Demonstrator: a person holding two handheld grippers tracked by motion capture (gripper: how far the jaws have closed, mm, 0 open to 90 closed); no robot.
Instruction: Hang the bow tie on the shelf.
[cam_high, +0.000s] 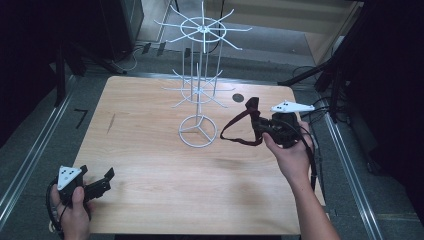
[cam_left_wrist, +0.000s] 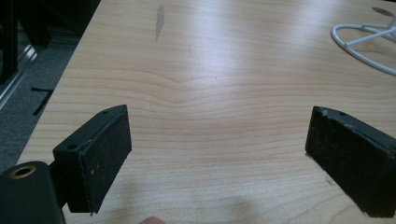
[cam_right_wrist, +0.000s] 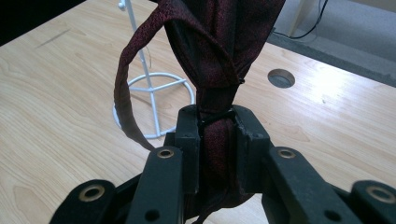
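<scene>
The dark red necktie (cam_right_wrist: 219, 42) is rising from between the right gripper's (cam_right_wrist: 217, 140) pinching jaws, looping toward the white wire rack (cam_high: 199, 75), probably for hanging; the left gripper (cam_left_wrist: 219, 154) is idling, jaws spread.

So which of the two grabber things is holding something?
The right gripper, in the hand near the white wire rack. Its jaws are shut on a dark red tie. The left gripper is open, over bare table.
</scene>
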